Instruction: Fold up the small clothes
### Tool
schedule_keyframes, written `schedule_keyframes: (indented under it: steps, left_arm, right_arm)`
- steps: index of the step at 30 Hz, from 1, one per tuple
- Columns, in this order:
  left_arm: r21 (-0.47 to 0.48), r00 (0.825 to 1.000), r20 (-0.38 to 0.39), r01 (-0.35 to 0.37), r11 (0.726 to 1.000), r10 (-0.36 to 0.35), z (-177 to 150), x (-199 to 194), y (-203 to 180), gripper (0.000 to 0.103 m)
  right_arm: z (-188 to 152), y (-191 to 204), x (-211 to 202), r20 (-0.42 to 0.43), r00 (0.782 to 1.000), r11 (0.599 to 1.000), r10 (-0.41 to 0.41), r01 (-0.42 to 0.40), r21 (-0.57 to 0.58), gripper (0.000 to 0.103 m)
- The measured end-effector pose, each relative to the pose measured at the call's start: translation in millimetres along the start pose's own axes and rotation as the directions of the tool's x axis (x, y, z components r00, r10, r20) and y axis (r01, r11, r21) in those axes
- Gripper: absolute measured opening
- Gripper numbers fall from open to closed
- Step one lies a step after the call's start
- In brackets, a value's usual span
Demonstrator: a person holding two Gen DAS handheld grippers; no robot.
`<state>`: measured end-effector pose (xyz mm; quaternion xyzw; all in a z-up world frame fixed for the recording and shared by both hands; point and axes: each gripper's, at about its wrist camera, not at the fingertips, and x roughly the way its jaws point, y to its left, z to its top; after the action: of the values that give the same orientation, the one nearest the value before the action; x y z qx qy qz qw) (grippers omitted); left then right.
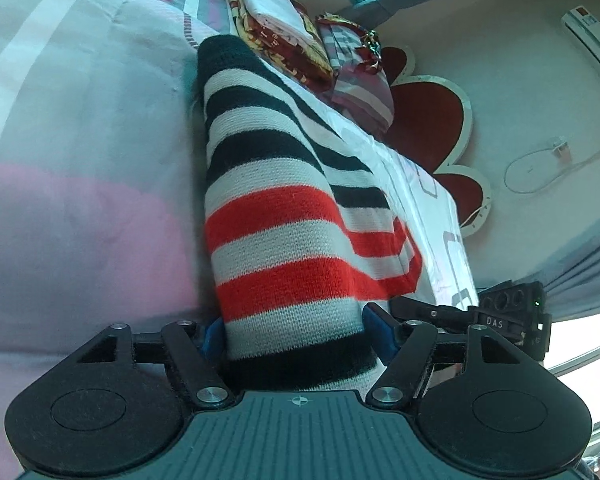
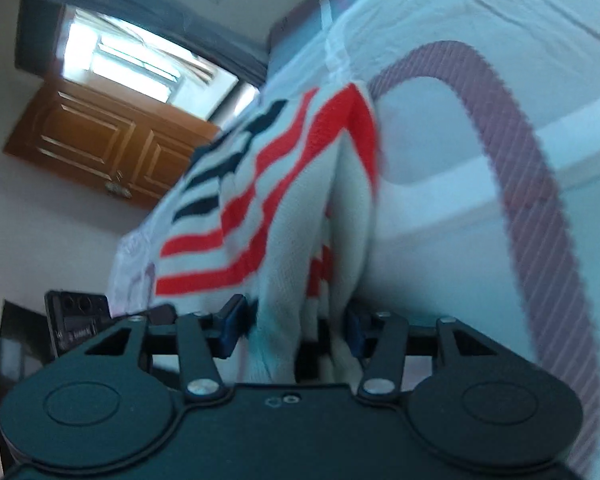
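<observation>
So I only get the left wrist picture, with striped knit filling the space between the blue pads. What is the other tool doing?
Observer: Bunched folds of the same striped sweater sit between the right tool's pads. Blur hides whether they pinch.
Operator: What's behind it over there?
Observer: A brown wooden door off to the left, with a bright window just above it.

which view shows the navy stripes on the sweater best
The left wrist view: the striped sweater is sharp, its navy bands running full length. The right wrist view shows it blurred, with only short navy patches.
</observation>
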<state>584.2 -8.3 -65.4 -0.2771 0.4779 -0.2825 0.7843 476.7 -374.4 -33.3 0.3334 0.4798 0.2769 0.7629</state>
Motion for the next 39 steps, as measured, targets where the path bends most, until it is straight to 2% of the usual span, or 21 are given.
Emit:
schedule_keyframes:
  steps: [2,4,10,15,21,24,28,31,34,36,37,38,39]
  left_arm:
    - [0.072,0.999,0.003,-0.049,0.996,0.049,-3,1,-11,0.061]
    - [0.090,0.998,0.019,-0.062,0.994,0.060,-5,-1,-15,0.058]
    - [0.097,0.998,0.056,-0.026,0.995,0.021,-7,-28,-27,0.054]
    - [0.136,0.996,0.094,-0.023,0.991,0.010,-9,-72,-41,0.054]
    - [0.138,0.989,0.147,-0.046,0.989,0.025,-26,-148,-24,0.054]
    - [0.118,0.982,0.174,-0.090,0.989,0.069,-39,-194,-1,0.054]
    - [0.063,0.970,0.208,-0.143,0.988,0.127,-57,-252,39,0.054]
    - [0.006,0.961,0.215,-0.182,0.983,0.176,-78,-287,76,0.054]
    - [-0.068,0.953,0.199,-0.220,0.973,0.229,-102,-307,116,0.054]
    - [-0.128,0.939,0.172,-0.280,0.952,0.299,-120,-309,142,0.057]
    - [-0.143,0.933,0.190,-0.280,0.949,0.304,-131,-308,151,0.067]
    - [-0.165,0.931,0.232,-0.248,0.955,0.282,-141,-311,156,0.067]
    - [-0.166,0.926,0.256,-0.241,0.956,0.278,-148,-311,156,0.067]
  right_arm:
    - [-4,8,4,0.045,0.999,0.999,-0.024,0.026,-0.029,0.041]
    - [-10,12,1,0.069,0.997,0.998,-0.036,0.040,-0.052,0.037]
    - [-20,28,-8,0.120,0.991,0.996,-0.058,0.067,-0.067,0.033]
    - [-21,71,-17,0.123,0.991,0.989,-0.045,0.062,-0.133,0.033]
    - [-38,130,-11,0.118,0.993,0.975,-0.030,0.055,-0.213,0.033]
    - [-52,159,17,0.096,0.995,0.966,-0.008,0.032,-0.256,0.033]
    - [-72,189,67,0.030,0.998,0.962,0.057,-0.047,-0.269,0.033]
    - [-86,206,108,-0.033,0.993,0.962,0.112,-0.116,-0.248,0.033]
    - [-103,221,145,-0.094,0.986,0.960,0.134,-0.153,-0.234,0.033]
    - [-115,225,170,-0.139,0.982,0.961,0.125,-0.155,-0.229,0.033]
    - [-118,222,183,-0.159,0.982,0.966,0.098,-0.132,-0.221,0.034]
    - [-124,217,194,-0.178,0.983,0.973,0.043,-0.082,-0.216,0.036]
    - [-128,209,202,-0.184,0.983,0.976,0.003,-0.042,-0.214,0.033]
